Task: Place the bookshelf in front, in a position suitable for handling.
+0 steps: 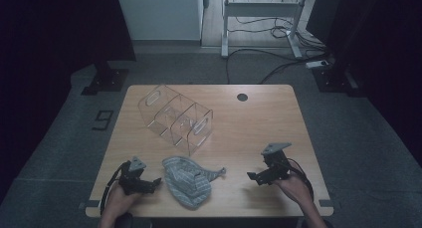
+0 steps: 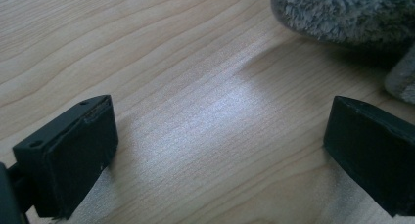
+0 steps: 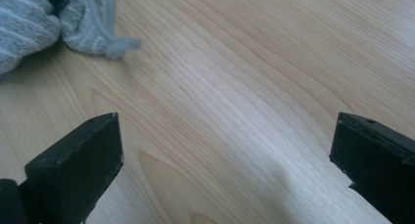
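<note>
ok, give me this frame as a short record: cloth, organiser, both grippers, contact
cloth: grey striped cloth crumpled on table, near front edge
organiser: clear organiser with compartments, behind cloth, looks empty
left gripper: open, just left of cloth, not touching
right gripper: open, right of cloth, clear gap
contact: neither gripper holds anything

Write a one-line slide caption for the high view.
Both open tools, left tool and right tool, flank a crumpled grey striped cloth on the wooden table, clear divided organizer behind.
</note>
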Demonstrator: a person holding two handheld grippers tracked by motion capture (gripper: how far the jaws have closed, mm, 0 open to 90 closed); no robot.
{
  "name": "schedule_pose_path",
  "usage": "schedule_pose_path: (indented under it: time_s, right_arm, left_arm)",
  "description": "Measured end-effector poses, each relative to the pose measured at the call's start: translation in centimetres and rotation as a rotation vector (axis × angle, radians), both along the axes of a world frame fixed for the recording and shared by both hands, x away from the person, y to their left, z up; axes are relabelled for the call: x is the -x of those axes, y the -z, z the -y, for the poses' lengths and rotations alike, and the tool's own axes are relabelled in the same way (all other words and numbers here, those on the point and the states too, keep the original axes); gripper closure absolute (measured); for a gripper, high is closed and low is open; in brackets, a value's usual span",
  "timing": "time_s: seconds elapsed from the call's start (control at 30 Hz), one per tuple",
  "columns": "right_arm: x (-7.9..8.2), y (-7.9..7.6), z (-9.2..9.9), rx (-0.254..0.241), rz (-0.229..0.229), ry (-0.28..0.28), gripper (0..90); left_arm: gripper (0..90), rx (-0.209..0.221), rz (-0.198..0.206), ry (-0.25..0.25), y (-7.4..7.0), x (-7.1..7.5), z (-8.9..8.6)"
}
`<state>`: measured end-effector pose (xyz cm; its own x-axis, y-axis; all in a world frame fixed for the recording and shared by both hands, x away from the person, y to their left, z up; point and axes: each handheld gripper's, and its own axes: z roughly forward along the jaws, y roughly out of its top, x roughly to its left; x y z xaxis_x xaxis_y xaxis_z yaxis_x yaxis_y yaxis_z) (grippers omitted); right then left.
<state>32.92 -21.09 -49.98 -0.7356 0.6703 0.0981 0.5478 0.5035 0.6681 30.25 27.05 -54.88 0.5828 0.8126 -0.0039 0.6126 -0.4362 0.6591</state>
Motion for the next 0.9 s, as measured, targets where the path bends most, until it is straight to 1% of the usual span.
schedule_pose_path:
  time_s: [0.03,0.1,0.13,0.2,0.23,0.3,0.33,0.4,0.43,0.57,0.7,0.77,0.8,0.83,0.9]
  right_arm:
    - [0.0,-0.1,-0.5,-0.001,0.002,-0.018,0.0]
    - [0.0,-0.3,-1.0,-0.006,0.001,-0.032,0.0]
    - [0.0,-0.4,-1.3,-0.007,0.000,-0.047,0.0]
    - [0.0,-0.4,-1.5,-0.007,0.003,-0.051,0.0]
    - [0.0,-0.6,-2.1,0.004,0.003,-0.079,0.0]
    - [-0.1,-0.6,-2.6,-0.011,0.006,-0.090,0.0]
    - [-0.1,-0.7,-2.9,-0.012,0.000,-0.095,0.0]
    - [-0.1,-0.7,-3.2,-0.009,0.006,-0.101,0.0]
    - [-0.1,-0.8,-3.8,-0.010,0.006,-0.117,0.0]
    - [-0.2,-1.0,-5.2,-0.014,0.001,-0.148,0.0]
    - [-0.3,-1.1,-6.6,-0.013,0.001,-0.171,0.0]
    - [-0.3,-1.1,-7.3,-0.012,0.010,-0.186,0.0]
    - [-0.3,-1.1,-7.3,-0.012,0.010,-0.186,0.0]
    - [-0.3,-1.2,-8.1,-0.015,-0.001,-0.202,0.0]
    - [-0.3,-1.2,-8.9,-0.013,0.000,-0.219,0.0]
  left_arm:
    - [0.0,0.000,0.000,-0.001,0.0,0.0,0.0]
    - [0.0,0.000,0.000,-0.001,0.0,0.0,0.0]
    - [0.0,0.000,0.000,-0.001,0.0,0.0,0.0]
    - [0.0,0.000,0.000,-0.001,0.0,0.0,0.0]
    - [0.0,0.000,0.000,0.000,0.0,0.0,0.0]
    - [0.0,0.000,0.000,-0.001,0.0,0.0,0.0]
    - [0.0,0.000,0.000,-0.001,0.0,0.0,0.0]
    - [0.0,0.000,0.000,-0.001,0.0,0.0,0.0]
    - [0.0,0.000,0.000,-0.001,0.0,0.0,0.0]
    - [0.0,0.000,0.000,-0.001,0.0,0.0,0.0]
    - [0.0,-0.001,0.002,-0.001,0.0,0.0,0.0]
    - [0.0,0.000,0.001,-0.001,0.0,0.0,0.0]
    - [0.0,0.000,0.001,-0.001,0.0,0.0,0.0]
    - [0.0,0.000,0.001,-0.001,0.0,0.0,0.0]
    - [0.0,0.000,0.000,-0.001,0.0,0.0,0.0]
